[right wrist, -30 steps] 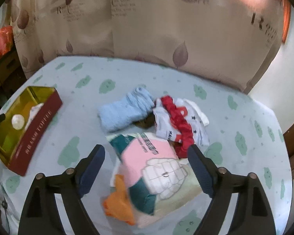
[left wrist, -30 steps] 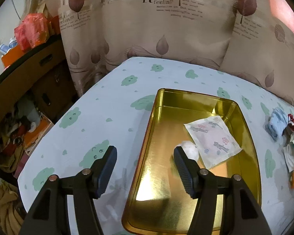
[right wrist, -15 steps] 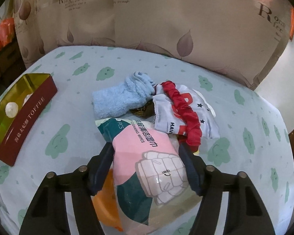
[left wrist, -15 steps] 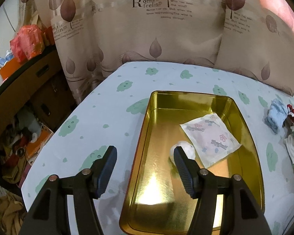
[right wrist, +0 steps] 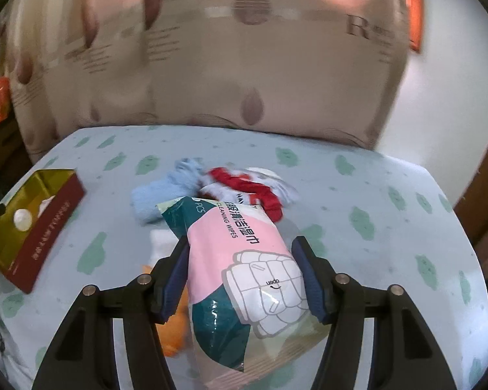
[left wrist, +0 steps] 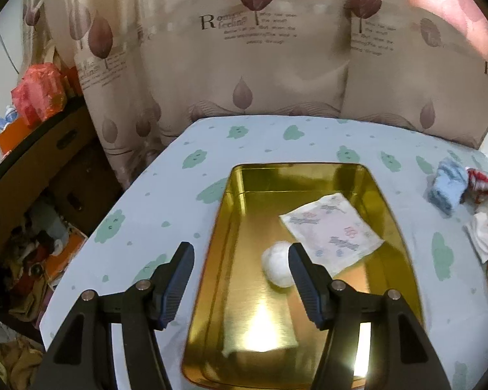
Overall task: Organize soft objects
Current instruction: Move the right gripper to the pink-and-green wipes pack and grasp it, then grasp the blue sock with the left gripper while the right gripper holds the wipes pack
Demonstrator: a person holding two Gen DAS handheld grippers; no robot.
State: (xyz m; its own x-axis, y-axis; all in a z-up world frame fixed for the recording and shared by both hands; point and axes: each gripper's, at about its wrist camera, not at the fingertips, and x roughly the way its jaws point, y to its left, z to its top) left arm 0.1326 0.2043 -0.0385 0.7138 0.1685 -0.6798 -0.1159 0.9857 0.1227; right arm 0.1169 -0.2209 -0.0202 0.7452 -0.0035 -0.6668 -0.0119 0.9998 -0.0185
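My right gripper (right wrist: pixel 240 269) is shut on a pink, green and white pack of cleaning wipes (right wrist: pixel 244 273) and holds it above the table. Behind it lie a light blue sock (right wrist: pixel 166 191), a white sock with a red band (right wrist: pixel 253 188) and an orange cloth (right wrist: pixel 179 321). The gold tin (left wrist: pixel 309 260) with a red wall (right wrist: pixel 45 234) holds a white ball (left wrist: pixel 276 268) and a flat white packet (left wrist: pixel 332 230). My left gripper (left wrist: pixel 240 266) is open and empty over the tin's near left side.
A round table with a pale blue cloth (right wrist: pixel 374 214) carries everything. Beige curtains (left wrist: pixel 260 65) hang behind it. A brown cabinet with clutter (left wrist: pixel 32 162) stands to the left. A white cloth (left wrist: pixel 481 230) lies at the right of the left wrist view.
My right gripper has closed on the wipes pack and lifted it off the pile. My left gripper has drawn back a little over the tin and stays open.
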